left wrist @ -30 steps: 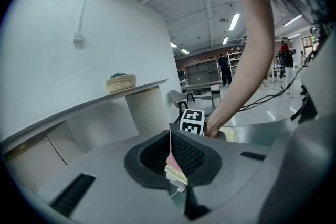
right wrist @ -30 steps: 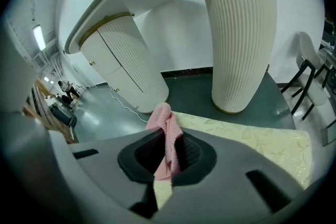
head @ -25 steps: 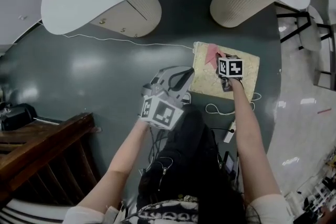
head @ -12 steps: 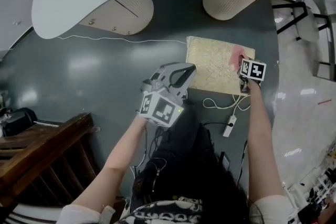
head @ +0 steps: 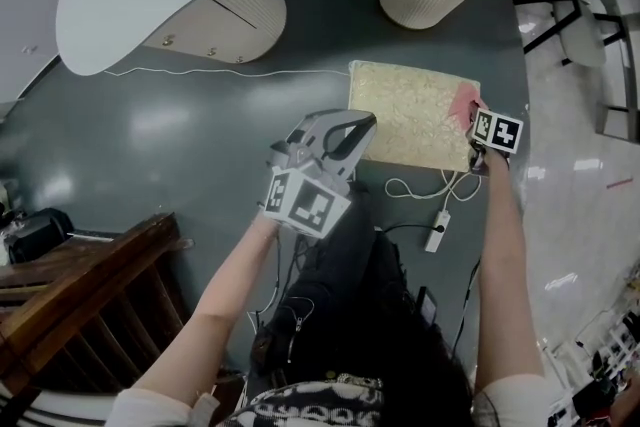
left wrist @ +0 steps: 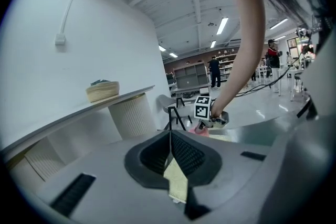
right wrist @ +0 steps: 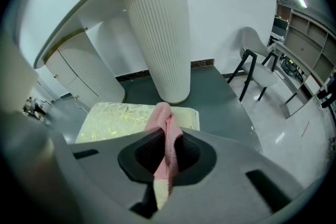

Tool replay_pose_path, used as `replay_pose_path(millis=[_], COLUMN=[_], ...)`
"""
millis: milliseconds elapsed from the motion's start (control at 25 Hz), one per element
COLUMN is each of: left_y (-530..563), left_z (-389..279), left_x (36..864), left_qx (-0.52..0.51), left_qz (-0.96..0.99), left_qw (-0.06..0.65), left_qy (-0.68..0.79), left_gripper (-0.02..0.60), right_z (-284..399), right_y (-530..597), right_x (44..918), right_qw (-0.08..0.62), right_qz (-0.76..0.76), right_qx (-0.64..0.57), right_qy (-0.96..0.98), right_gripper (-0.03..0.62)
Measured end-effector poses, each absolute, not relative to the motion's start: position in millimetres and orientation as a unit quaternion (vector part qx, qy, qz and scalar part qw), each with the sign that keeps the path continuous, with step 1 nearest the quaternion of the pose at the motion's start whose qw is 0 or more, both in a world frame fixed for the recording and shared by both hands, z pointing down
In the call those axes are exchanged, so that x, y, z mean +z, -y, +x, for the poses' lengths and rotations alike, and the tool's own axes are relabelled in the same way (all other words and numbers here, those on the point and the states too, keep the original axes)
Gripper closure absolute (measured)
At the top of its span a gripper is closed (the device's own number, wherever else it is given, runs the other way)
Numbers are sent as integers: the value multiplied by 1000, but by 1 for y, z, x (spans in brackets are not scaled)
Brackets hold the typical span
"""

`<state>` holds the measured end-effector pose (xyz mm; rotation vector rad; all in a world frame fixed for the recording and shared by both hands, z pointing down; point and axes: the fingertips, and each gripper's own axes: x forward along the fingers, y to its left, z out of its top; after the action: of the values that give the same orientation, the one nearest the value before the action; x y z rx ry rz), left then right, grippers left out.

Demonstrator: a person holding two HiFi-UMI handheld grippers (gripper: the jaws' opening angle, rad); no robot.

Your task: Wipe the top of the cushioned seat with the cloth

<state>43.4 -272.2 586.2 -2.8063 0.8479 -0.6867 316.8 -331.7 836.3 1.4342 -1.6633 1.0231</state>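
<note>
Ribbed pedestal behind seat — chair nearby.

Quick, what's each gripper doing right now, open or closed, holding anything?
Left hand-held gripper: closed, holding nothing.
Right hand-held gripper: closed on the crumpled pink cloth.

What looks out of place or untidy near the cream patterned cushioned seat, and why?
A loose white cable lies in loops on the dark grey floor right beside the cream patterned cushioned seat, by the person's legs. It trails untidily where someone could trip. Nothing looks spilled or damaged.
</note>
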Motion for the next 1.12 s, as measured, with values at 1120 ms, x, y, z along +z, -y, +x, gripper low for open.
replay_pose_path(millis=[1120], left_y=[241], left_z=[8], left_x=[566], left_qx=[-259], left_qz=[-919], left_qw=[99], left_qy=[-279], left_gripper=[574], right_z=[62], right_y=[292], right_x=[846], right_qw=[333], right_qz=[339], right_qx=[390], right_qy=[789], right_gripper=[580])
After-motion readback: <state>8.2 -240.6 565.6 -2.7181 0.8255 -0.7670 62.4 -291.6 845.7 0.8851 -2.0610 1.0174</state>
